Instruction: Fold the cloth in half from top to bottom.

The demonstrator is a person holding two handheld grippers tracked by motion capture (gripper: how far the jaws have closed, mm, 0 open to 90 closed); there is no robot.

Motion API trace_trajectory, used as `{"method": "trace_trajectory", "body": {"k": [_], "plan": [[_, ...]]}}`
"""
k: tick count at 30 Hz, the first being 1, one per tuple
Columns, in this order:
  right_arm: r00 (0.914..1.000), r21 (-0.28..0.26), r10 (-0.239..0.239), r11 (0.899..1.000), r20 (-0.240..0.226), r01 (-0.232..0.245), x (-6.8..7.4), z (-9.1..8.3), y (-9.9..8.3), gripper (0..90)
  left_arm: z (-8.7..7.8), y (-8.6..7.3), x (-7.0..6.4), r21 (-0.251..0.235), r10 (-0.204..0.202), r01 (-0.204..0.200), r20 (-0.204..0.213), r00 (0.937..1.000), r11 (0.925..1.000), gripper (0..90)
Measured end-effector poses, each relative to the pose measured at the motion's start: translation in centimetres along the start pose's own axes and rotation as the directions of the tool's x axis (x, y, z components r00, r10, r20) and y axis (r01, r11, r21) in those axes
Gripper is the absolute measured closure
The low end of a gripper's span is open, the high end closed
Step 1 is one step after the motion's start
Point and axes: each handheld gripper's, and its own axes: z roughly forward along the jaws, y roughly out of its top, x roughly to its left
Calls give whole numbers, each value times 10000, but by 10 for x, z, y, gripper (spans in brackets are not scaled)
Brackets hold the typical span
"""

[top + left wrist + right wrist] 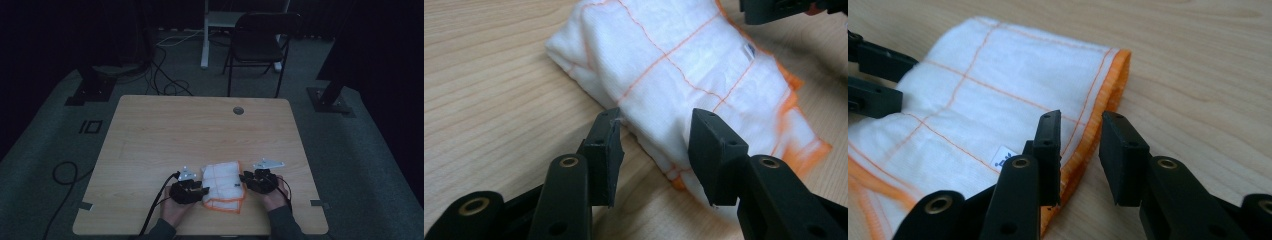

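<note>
A folded white cloth (223, 186) with orange grid lines and an orange hem lies near the front edge of the wooden table (200, 130). My left gripper (202, 191) is at the cloth's left side. In the left gripper view it (655, 120) stands open, its jaws straddling the folded edge of the cloth (664, 55). My right gripper (245, 178) is at the cloth's right side. In the right gripper view it (1080, 120) is open, with the orange hem of the cloth (998, 75) running between the jaws. Each gripper view also shows the other gripper at the cloth's far side.
A round cable hole (238, 110) sits near the table's far edge. Beyond the table stand a black folding chair (257, 42) and a white desk leg (205, 35). Cables (170, 87) lie on the dark floor.
</note>
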Motion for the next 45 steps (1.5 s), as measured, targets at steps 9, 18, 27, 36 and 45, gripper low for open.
{"method": "trace_trajectory", "body": {"k": [9,18,27,36,45], "plan": [[9998,501,-176,9986,77,172,1,14,-1,766,8,6,5,91,232,-227,-543,9983,9997,605],[9993,417,-187,9990,327,174,-2,26,9,784,14,20,23,-2,23,-23,-1089,9941,10000,606],[9997,8,-234,9997,36,234,7,11,7,731,-6,16,22,-587,-96,42,-920,9957,9983,597],[9978,-100,-437,9990,-508,433,33,-6,-13,689,-21,4,1,-604,370,-399,-471,9982,9974,570],[9984,386,-532,9978,-195,539,41,-5,-25,594,-4,4,-13,191,1350,-1337,-1169,9839,9908,697]]}}
